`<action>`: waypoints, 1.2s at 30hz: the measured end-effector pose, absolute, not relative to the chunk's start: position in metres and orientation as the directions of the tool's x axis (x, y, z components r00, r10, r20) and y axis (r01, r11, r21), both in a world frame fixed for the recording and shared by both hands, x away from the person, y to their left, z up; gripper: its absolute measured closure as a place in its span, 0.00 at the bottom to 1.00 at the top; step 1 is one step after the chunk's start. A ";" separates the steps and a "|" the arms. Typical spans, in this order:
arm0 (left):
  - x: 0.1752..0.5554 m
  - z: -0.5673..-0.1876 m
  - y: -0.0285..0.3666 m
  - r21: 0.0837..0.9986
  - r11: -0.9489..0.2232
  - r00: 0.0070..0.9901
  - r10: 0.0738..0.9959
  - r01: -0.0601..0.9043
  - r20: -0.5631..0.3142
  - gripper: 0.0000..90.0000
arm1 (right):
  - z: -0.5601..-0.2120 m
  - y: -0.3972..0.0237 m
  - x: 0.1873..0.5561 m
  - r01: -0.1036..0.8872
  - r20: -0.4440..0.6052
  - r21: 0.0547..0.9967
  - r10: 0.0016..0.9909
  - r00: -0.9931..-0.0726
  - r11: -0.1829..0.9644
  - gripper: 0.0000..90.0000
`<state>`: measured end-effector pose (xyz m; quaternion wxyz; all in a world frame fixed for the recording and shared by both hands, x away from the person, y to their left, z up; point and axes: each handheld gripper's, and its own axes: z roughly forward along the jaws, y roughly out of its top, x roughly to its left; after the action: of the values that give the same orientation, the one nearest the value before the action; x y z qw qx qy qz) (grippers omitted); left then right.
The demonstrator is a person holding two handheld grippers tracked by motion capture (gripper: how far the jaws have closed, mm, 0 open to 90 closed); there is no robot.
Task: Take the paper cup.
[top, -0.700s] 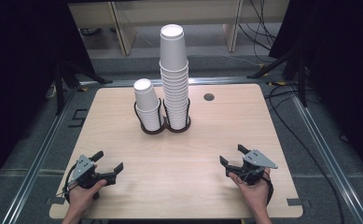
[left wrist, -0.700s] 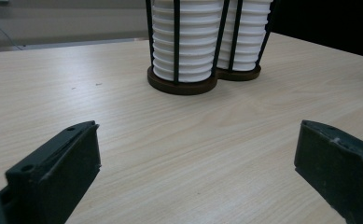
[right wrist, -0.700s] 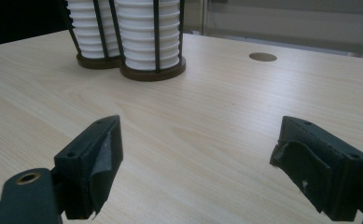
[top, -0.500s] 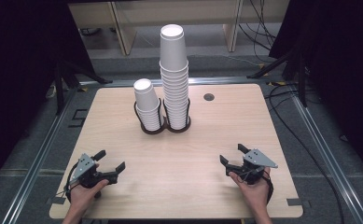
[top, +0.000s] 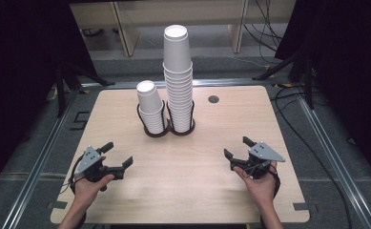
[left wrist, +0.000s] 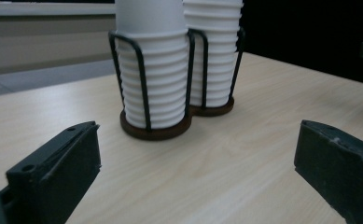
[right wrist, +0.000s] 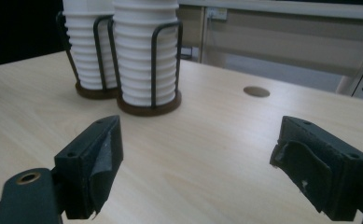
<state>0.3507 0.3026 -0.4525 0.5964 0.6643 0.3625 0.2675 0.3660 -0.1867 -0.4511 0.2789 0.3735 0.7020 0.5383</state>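
Both claws, left [top: 118, 158] and right [top: 236, 149], stand wide and empty near the cups [top: 177, 78], which look light, thin and easily crushed, so grip one softly at its rim.

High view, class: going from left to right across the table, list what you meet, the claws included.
left claw → short cup stack → tall cup stack → round hole in the tabletop → right claw
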 end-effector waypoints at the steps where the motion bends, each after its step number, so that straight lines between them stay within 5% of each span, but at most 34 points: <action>1: 0.354 -0.448 0.301 0.985 -0.023 0.594 0.800 0.169 -0.083 0.00 | -0.447 -0.186 0.369 0.198 -0.015 0.969 0.833 -0.553 0.150 0.17; 10: 0.387 -0.408 0.274 0.991 -0.013 0.662 0.745 0.134 -0.080 0.00 | -0.401 -0.173 0.392 0.195 -0.002 0.971 0.815 -0.579 0.141 0.18; 20: 0.435 -0.356 0.227 0.991 -0.123 0.713 0.699 0.047 0.053 0.00 | -0.339 -0.143 0.431 0.146 -0.023 0.978 0.769 -0.639 0.150 0.18; 36: 0.493 -0.307 0.182 0.987 -0.152 0.717 0.694 0.058 0.065 0.00 | -0.262 -0.098 0.482 0.056 -0.064 0.989 0.729 -0.682 0.139 0.17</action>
<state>0.4934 0.1816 -0.3071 0.5950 0.7103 0.2646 0.2673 0.4817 -0.0976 -0.2622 0.2835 0.2805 0.6995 0.5930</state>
